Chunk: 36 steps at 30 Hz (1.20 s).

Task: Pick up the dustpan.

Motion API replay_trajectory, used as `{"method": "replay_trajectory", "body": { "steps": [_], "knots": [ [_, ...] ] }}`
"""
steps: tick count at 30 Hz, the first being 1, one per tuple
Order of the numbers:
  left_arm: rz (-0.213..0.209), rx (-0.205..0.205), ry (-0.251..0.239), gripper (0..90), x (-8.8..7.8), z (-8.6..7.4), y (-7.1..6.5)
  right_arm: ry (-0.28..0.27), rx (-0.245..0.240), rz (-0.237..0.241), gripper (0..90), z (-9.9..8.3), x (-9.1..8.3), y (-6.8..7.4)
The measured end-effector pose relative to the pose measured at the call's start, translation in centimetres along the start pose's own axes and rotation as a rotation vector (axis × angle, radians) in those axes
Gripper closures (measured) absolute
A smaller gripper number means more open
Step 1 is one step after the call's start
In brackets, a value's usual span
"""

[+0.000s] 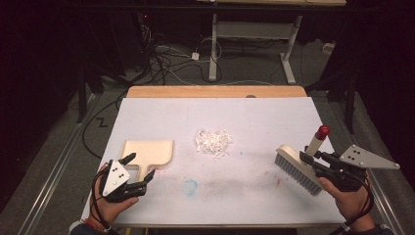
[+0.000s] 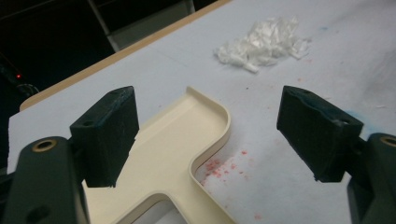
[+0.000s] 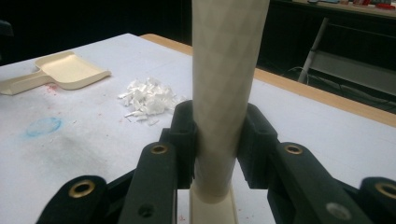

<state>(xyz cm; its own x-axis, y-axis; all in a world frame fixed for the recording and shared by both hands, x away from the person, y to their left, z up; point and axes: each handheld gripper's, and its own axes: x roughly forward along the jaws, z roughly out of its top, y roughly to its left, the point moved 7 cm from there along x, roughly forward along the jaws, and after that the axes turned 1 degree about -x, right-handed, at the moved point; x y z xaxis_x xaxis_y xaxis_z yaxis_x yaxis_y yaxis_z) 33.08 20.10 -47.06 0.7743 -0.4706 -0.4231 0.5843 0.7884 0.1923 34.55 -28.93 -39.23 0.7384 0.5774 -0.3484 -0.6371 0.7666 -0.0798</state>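
Note:
A cream dustpan (image 1: 148,152) lies flat on the white table cover at the left, its handle pointing toward the near edge. My left gripper (image 1: 142,166) stands open with its jaws on either side of that handle, pads clear of it; the left gripper view has the dustpan (image 2: 177,149) between the wide-apart fingers (image 2: 109,133). A pile of white paper shreds (image 1: 214,141) sits mid-table, seen too as shreds (image 2: 264,44) and shreds (image 3: 145,99). At the right, my right gripper (image 1: 309,160) is shut on the cream handle (image 3: 224,93) of a brush (image 1: 298,169) with a red cap.
The white cover (image 1: 254,186) carries a blue smudge (image 1: 191,186) and faint red specks near the front. The wooden table edge (image 1: 215,91) runs along the back. Beyond it stand a desk frame (image 1: 254,34) and cables on the floor.

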Motion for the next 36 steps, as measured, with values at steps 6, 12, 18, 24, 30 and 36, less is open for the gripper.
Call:
{"method": "replay_trajectory", "body": {
  "steps": [6,12,18,24,30,36],
  "knots": [
    [0.016,0.049,0.019,19.5,0.3,0.1,-0.5,-0.003,0.0,-0.003,71.3,-0.1,-0.1,-0.2],
    [0.028,0.016,0.046,19.4,0.2,-0.3,-0.2,-0.001,-0.006,-0.01,71.3,0.0,0.0,-0.2],
    [0.069,-0.019,0.068,19.3,-0.3,-0.6,0.1,-0.004,-0.005,-0.013,71.3,0.1,0.0,-0.1],
    [0.085,-0.06,0.097,19.3,-0.6,-1.1,0.3,0.009,-0.007,-0.003,71.3,0.0,0.6,-0.1],
    [0.137,-0.177,0.234,19.4,-0.5,-3.0,0.0,0.009,-0.007,-0.008,71.3,0.1,0.8,-0.2],
    [0.173,-0.364,0.391,20.8,1.4,-5.2,0.5,0.009,-0.015,-0.012,71.3,0.2,1.2,-0.2]
  ]
}}
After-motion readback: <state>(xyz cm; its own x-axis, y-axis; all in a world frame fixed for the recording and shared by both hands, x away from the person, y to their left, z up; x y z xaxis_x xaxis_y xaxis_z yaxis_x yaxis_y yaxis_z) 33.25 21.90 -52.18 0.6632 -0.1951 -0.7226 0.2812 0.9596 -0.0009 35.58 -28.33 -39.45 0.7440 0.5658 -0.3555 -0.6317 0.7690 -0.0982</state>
